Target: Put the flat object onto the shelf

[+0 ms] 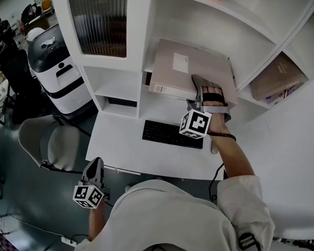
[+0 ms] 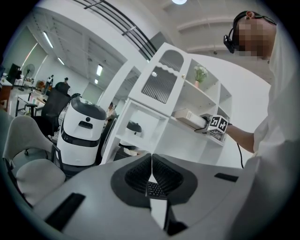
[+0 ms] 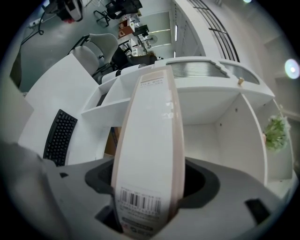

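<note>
Rising straight ahead of the right tool [image 1: 203, 82], the white shelf unit [image 1: 143, 25] fills the top of the head view, with a ribbed glass door [image 1: 99, 24] in its upper part, up and to the left of that tool. Below the tool spreads the white worktop [image 1: 121, 144]. Well off to the tool's left stands a white-and-black machine [image 1: 54, 64], and a grey chair [image 1: 44, 142] sits nearer the left tool [image 1: 95, 163], just to its left.

The flat box [image 1: 191, 70], pale beige with a white label on top, lies on the open shelf above the worktop. It is turned at a slant, and its near end reaches back out of the compartment to the right tool. That end, which carries a barcode, stands between the tool's two jaws. The jaws are spread wide, one above and one below the box, and a dark gap shows on each side of it, so the tool is released and not clenched on the box.

A black keyboard [image 1: 170, 133] lies on the worktop just beneath the right tool.

The left tool hangs low beside the person, well off the worktop's near edge, with its jaws clenched together on nothing.
</note>
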Motion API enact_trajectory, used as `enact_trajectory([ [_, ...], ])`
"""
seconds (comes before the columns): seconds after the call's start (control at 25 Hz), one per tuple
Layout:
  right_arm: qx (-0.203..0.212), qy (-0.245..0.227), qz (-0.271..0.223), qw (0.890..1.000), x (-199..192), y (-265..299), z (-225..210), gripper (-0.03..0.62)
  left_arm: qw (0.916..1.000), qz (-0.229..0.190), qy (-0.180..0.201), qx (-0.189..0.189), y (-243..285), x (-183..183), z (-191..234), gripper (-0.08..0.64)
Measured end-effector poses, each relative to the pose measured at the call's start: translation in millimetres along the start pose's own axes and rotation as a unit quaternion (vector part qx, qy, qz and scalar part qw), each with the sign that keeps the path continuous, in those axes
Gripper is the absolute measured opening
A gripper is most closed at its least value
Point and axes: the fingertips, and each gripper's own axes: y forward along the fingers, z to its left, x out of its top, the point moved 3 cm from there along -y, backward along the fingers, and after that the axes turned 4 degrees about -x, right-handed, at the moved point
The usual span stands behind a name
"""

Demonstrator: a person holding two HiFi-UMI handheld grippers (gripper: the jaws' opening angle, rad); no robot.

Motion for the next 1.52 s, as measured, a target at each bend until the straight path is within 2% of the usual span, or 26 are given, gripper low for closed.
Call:
enact_trajectory([
  [1.08,0.100,0.052,-0.038,0.993,-13.3,64.9,-18.3,0.397,0.9998,0.014,-0.005,0.013,23.3,-7.6,-6.8,0.005],
  [1.52,0.142,0.076,-0.052,0.986,-15.3,78.4,-19.9,0.451,0.9996,0.016,-0.007,0.024,30.2,-12.4,-10.2,0.005],
])
